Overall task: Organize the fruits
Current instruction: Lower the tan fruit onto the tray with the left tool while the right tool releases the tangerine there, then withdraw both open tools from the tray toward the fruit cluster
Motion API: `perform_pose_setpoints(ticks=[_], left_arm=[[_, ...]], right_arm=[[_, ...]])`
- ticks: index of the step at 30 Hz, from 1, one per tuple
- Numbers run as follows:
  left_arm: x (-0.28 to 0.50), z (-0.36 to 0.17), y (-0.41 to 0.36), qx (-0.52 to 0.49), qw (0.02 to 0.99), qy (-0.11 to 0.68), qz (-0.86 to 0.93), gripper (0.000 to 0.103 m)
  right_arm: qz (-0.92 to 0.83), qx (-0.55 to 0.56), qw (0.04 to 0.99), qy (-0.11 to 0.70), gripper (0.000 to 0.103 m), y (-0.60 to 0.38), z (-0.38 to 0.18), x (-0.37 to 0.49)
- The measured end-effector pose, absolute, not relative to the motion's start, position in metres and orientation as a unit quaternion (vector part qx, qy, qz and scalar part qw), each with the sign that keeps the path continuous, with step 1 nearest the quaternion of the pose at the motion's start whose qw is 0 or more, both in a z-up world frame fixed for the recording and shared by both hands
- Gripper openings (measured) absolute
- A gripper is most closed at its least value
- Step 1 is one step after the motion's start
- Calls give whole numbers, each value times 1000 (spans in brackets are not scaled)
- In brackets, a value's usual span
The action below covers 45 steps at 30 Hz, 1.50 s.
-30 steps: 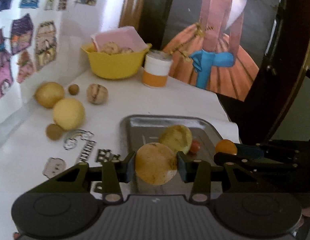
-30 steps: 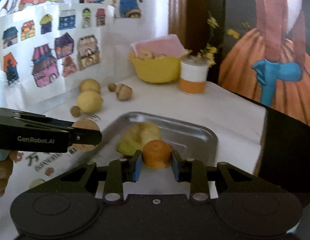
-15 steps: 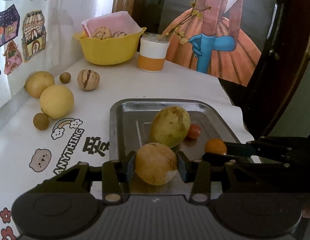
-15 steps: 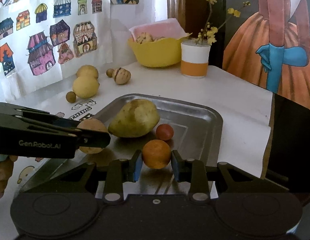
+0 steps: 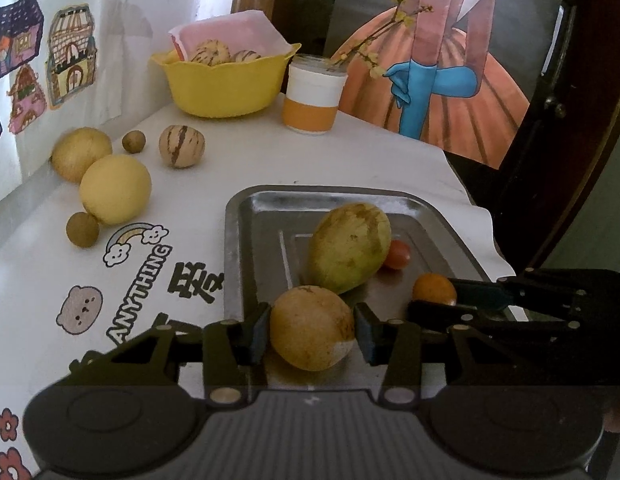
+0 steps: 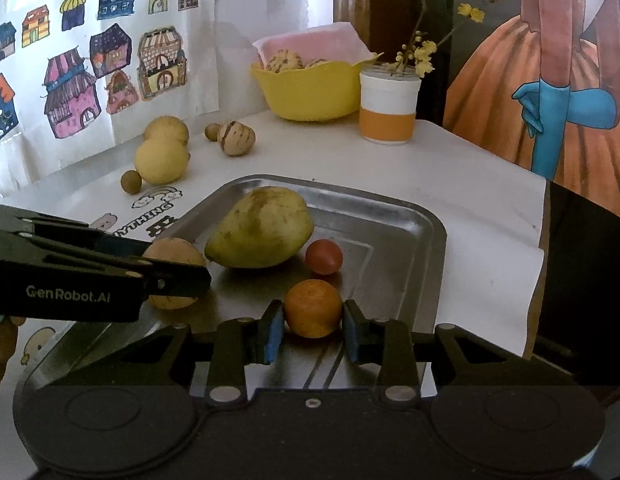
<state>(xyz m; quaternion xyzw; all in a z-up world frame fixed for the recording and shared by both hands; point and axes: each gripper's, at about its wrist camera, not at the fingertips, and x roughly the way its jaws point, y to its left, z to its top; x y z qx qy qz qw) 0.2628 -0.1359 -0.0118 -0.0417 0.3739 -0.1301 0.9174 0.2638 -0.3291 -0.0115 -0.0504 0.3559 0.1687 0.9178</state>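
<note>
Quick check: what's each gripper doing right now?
Left gripper: closed on the tan round fruit.
Right gripper: closed on the small orange.

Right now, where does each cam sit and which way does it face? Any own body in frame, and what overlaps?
Left wrist: on the left gripper, looking forward over the metal tray toward the yellow bowl; its fingers flank a tan round fruit. The right gripper enters from the right.
Right wrist: on the right gripper, facing the same way; its fingers flank a small orange. The left gripper and part of a hand show at left.
Shared: tray, mango, red fruit, bowl, cup.
</note>
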Motion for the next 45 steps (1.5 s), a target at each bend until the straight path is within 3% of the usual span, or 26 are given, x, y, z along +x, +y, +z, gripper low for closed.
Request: perform_pose_setpoints(ticks=[7, 16, 20, 23, 45], left_arm=[[249, 2, -127, -61, 923, 357, -132, 69], [209, 35, -94, -91, 940, 307, -119, 102], [184, 45, -76, -94, 947, 286, -114, 102], [165, 50, -65, -87, 952, 275, -106, 102], [56, 21, 18, -45, 937, 342, -50, 103]], right_arm=[[153, -47, 930, 330, 50, -331, 3, 244], [131, -52, 952, 272, 85, -331, 41, 194], [130, -38, 957, 255, 99, -327, 53, 167], [131, -25, 959, 251, 102, -323, 61, 145], [189, -13, 917, 352, 102, -257, 31, 35]])
